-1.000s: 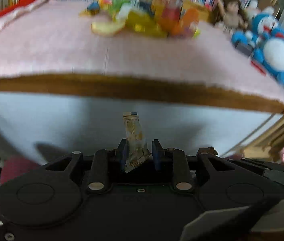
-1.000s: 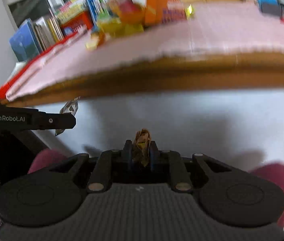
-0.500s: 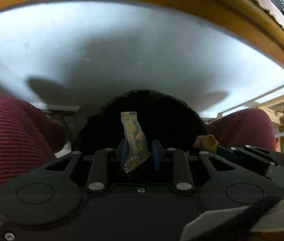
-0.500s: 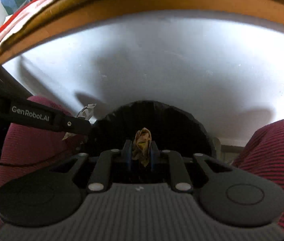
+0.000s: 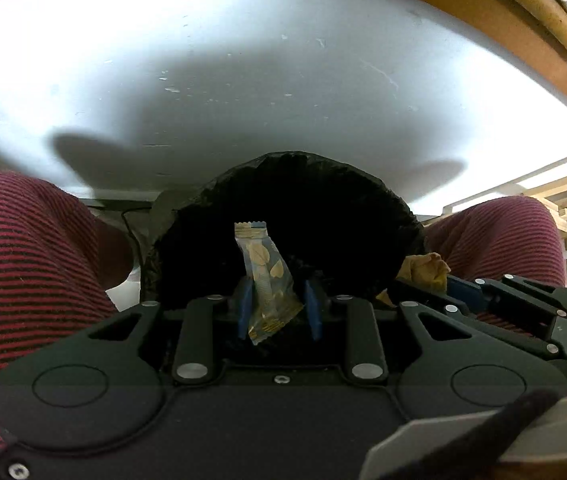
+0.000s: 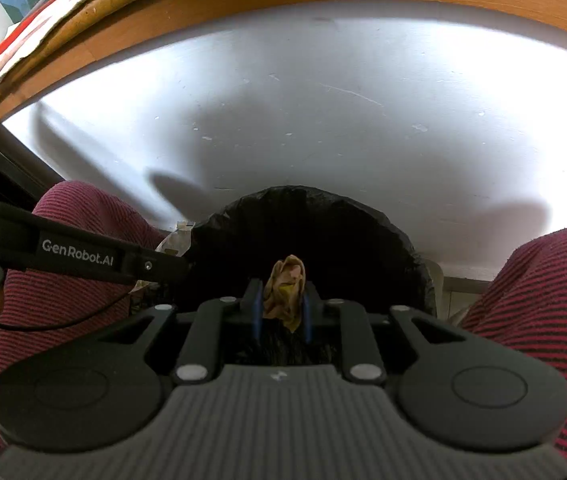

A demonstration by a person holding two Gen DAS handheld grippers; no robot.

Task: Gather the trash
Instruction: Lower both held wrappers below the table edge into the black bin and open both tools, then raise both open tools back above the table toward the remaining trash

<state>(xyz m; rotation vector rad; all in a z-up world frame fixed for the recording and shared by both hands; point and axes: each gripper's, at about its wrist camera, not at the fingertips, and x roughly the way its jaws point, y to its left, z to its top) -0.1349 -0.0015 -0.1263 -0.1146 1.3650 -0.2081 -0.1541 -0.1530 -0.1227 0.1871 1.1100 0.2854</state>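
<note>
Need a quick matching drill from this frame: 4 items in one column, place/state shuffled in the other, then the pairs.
Things
1. clear snack wrapper with yellow heart prints
2. crumpled brown paper scrap
3. round bin lined with a black plastic bag
4. person's knees in red-and-black striped fabric

Place or state
A. on either side of the bin
B. pinched in the right gripper
C. below and ahead of both grippers, under the table edge
D. pinched in the left gripper

Pairs: 1-D, 2-B, 3-C, 4-A

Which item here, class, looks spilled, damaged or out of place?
Nothing stands out. The left gripper holds a snack wrapper and the right gripper a crumpled brown scrap, both over the black-lined bin.
</note>
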